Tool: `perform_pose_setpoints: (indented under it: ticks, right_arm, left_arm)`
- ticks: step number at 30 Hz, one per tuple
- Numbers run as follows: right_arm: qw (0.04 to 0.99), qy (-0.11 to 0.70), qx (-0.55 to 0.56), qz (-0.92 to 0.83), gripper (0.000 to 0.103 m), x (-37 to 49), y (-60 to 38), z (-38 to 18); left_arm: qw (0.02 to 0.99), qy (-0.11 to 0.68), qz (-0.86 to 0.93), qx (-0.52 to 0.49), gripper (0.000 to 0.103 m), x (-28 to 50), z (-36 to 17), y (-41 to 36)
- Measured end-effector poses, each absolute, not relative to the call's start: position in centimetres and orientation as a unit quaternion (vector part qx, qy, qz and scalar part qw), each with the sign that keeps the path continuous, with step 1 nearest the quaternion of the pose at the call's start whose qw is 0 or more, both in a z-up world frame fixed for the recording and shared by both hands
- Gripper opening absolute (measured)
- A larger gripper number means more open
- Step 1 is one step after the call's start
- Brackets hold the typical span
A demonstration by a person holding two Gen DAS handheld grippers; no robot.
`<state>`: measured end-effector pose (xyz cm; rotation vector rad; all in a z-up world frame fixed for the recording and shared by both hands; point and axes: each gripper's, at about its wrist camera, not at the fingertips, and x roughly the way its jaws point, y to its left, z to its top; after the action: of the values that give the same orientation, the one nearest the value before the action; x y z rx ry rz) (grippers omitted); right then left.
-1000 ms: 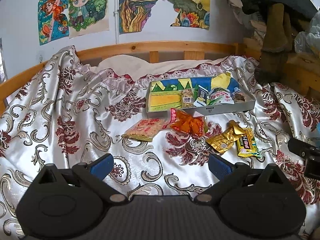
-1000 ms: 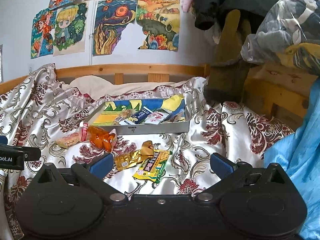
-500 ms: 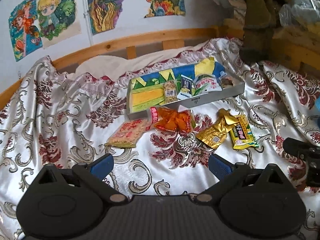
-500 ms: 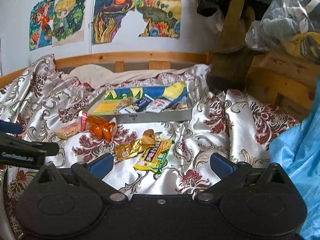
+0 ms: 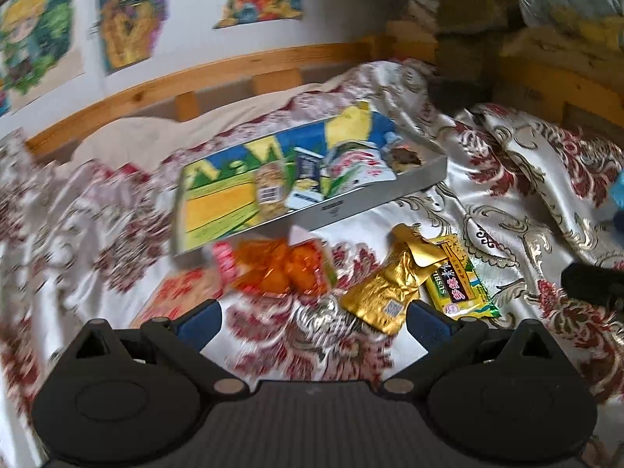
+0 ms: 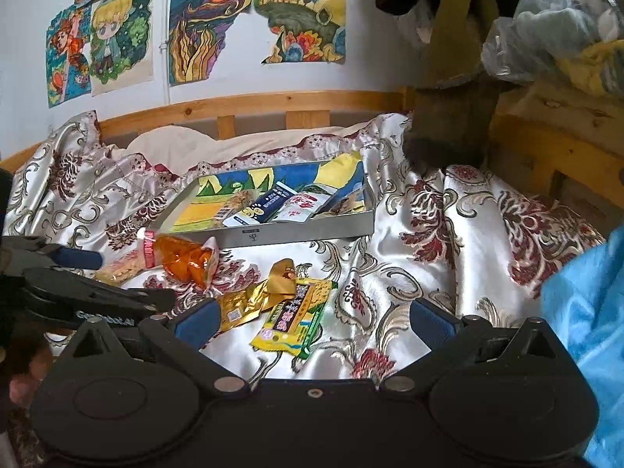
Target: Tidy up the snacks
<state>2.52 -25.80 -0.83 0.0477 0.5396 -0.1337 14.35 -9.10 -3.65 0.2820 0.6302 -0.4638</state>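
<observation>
A grey tray [image 5: 374, 202] [image 6: 296, 234] with a painted bottom lies on the bed and holds several snack packets. In front of it lie an orange packet [image 5: 284, 269] [image 6: 187, 261], a pink-and-cream packet [image 5: 175, 296] [image 6: 117, 269], a gold packet [image 5: 390, 292] [image 6: 253, 300] and a yellow packet [image 5: 456, 284] [image 6: 296, 319]. My left gripper [image 5: 312, 323] is open and empty, just short of the orange and gold packets. My right gripper [image 6: 312, 319] is open and empty, over the yellow packet. The left gripper shows at the left of the right wrist view [image 6: 89, 296].
The bed has a silky floral cover [image 6: 409, 257] and a wooden rail [image 6: 273, 105] at the back. Drawings [image 6: 218, 23] hang on the wall. Dark clothes and bags [image 6: 468, 78] pile at the right. A blue cloth [image 6: 589, 312] lies at the near right.
My left gripper has moved forward and right, toward the loose packets, and its view is blurred. My right gripper has come slightly closer to the yellow packet. Both stay open.
</observation>
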Motion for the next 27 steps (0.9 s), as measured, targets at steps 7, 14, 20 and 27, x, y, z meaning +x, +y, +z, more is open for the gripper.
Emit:
perform_pose_setpoints:
  ticks: [7,14,20,27]
  right_arm:
    - [0.964,0.261,0.021,-0.043,0.102,5.1,-27.1,-1.5]
    - [0.944,0.308,0.114,0.022,0.095,8.8,-29.6,-3.1]
    - [0.925,0.346,0.154,0.024,0.084,11.0,-30.1,-5.2]
    - [0.919,0.369,0.137,0.022,0.076,13.3,-29.1,-6.8]
  left_arm:
    - [0.893,0.283,-0.313,0.157,0.102,16.6,-5.7,-9.7]
    - [0.866,0.3,-0.363,0.167,0.101,18.3,-7.6,-10.0]
    - [0.862,0.29,-0.374,0.18,0.097,18.3,-8.7,-10.4]
    - [0.855,0.279,-0.388,0.202,0.097,18.1,-9.3,-11.4]
